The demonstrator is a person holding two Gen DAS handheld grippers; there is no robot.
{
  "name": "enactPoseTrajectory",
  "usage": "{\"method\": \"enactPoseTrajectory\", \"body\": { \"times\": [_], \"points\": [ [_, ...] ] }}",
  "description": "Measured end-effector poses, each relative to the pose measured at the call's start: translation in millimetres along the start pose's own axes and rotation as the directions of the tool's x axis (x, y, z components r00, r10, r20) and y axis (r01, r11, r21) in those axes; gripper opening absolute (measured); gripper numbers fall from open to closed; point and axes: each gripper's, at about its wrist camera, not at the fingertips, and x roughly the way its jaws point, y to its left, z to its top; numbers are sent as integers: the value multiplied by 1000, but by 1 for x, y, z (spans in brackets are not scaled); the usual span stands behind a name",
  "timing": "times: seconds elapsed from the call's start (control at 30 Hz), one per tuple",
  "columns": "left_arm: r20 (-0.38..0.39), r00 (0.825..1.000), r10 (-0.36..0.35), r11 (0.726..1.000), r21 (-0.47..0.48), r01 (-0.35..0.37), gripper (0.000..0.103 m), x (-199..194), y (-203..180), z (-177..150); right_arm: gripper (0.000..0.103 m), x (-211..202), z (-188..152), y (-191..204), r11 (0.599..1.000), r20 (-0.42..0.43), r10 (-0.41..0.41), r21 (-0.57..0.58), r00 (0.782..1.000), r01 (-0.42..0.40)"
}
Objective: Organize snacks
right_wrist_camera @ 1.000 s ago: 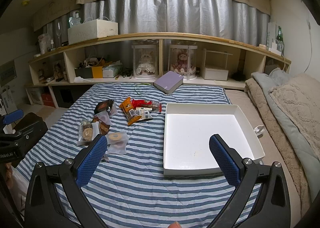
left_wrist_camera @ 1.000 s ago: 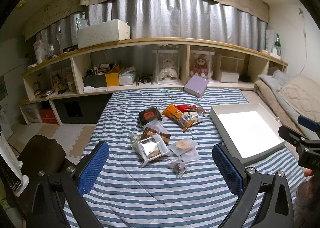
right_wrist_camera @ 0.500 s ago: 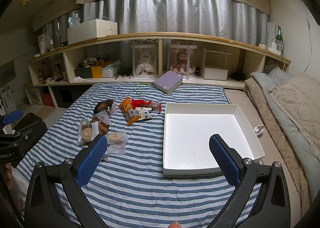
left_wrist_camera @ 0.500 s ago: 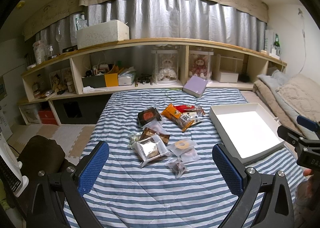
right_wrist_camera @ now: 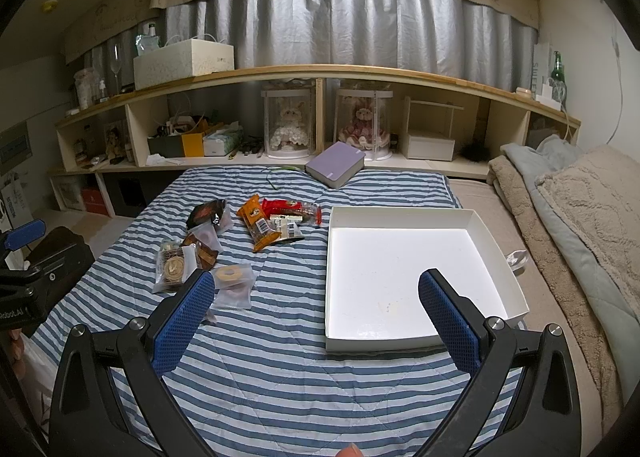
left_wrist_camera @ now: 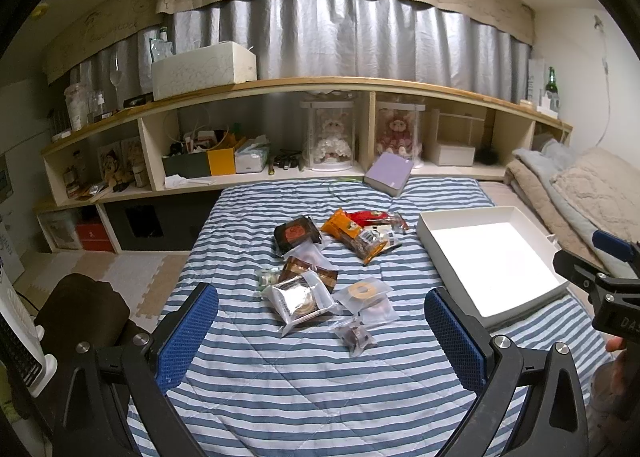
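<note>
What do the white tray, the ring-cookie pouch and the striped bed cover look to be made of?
Shallow white rectangular tray: probably matte cardboard, with thin folded walls.
Small clear pouch holding a ring cookie: thin frosted plastic film; the contents show through.
Blue-and-white striped bed cover: quilted fabric, with stitch lines and soft puckers.

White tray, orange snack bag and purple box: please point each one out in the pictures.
white tray (right_wrist_camera: 404, 213): right wrist view, on its far wall.
orange snack bag (left_wrist_camera: 343, 225): left wrist view, on the bag's orange upper part.
purple box (right_wrist_camera: 336, 164): right wrist view, on its top face.
</note>
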Motion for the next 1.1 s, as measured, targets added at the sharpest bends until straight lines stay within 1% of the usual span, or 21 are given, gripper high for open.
{"method": "enactPoseTrajectory", "body": {
  "times": [0.13,0.3,0.33,0.43,0.57,0.73,0.77,0.83,0.87,1.0,1.1],
  "points": [
    [3,1000,-1,1000,-2,1,103,0,-1,0,103,-1,0,-1,1000,1,0,2,1000,0],
    [3,1000,-26,999,-39,26,103,8,5,8,103,7,1,-3,1000,5,-3,-11,1000,4],
    [1,1000,-28,999,-44,28,103,10,7,8,103,7,8,-1,1000,5,-10,-22,1000,10],
    [-20,999,-40,997,-67,38,103,26,14,15,103,14,12,3,999,4,-10,-36,1000,10],
    [-42,999,-29,998,-53,27,103,47,18,33,103,30,18,7,999,-13,10,-34,1000,-10],
    [-101,994,-41,997,-62,35,103,81,21,54,103,56,24,6,997,-61,71,28,996,-69],
    [-119,992,-45,997,-72,37,103,94,24,61,103,60,24,7,996,-67,79,37,995,-76],
    [-138,989,-48,996,-84,37,103,108,29,70,103,71,26,8,995,-80,89,53,993,-84],
    [-157,986,-49,995,-92,35,103,122,34,77,103,76,27,8,994,-82,96,61,992,-91],
    [-205,978,-43,994,-108,22,103,162,45,90,103,96,30,10,991,-98,125,70,987,-118],
    [-255,965,-59,992,-126,27,103,193,49,93,103,115,29,16,983,-131,176,66,976,-169]
  ]
}}
